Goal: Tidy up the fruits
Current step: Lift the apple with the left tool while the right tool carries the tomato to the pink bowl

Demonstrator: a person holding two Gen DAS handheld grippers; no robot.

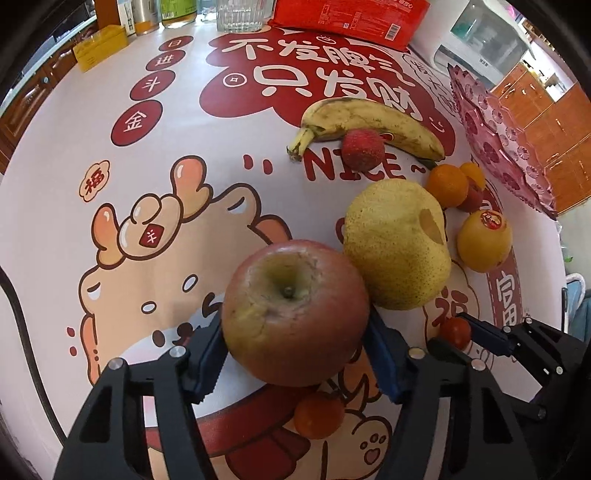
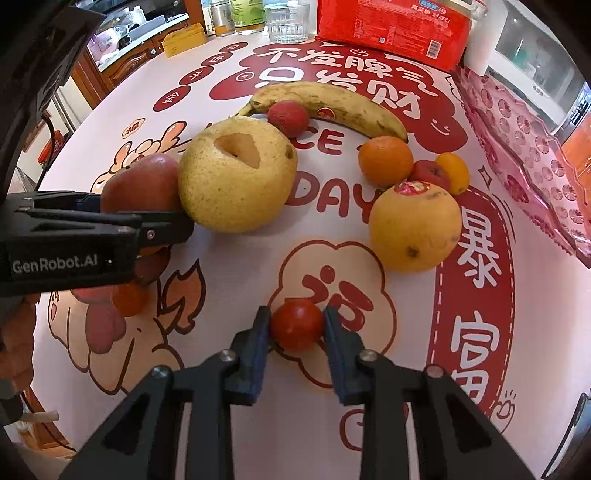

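**Mia:** Why are there two grippers?

**Dad:** A person holds one in each hand. The left gripper point(image 1: 295, 354) has its fingers about half open, one on each side of the big apple point(image 1: 295, 314). They touch its sides, so I think it holds the apple.

**Mia:** And the other one?

**Dad:** The right gripper point(image 2: 297, 328) has its fingers almost shut on a little red tomato point(image 2: 297, 325). It is small, so they must come close together.

**Mia:** Where is the other fruit?

**Dad:** All on the desk point(image 1: 184, 147). A pear point(image 2: 236, 173) sits right beside the apple. Behind it lie a banana point(image 2: 332, 103) and a bumpy red lychee point(image 2: 287, 117). To the right are a small orange point(image 2: 386, 160) and a big yellow orange point(image 2: 415, 227). Another small tomato point(image 1: 319, 415) lies under the apple.

**Mia:** Where does it go?

**Dad:** Maybe on the pink tray point(image 2: 524, 155) at the right edge. It looks empty, but I am only guessing.

**Mia:** Can you read anything?

**Dad:** The left gripper says "GenRobot.AI". The desk cover says "NICE" and "DAY", with Chinese words. The big orange and the banana have stickers, too small to read. There is writing on the red bag point(image 2: 391, 29) at the back, too small too.
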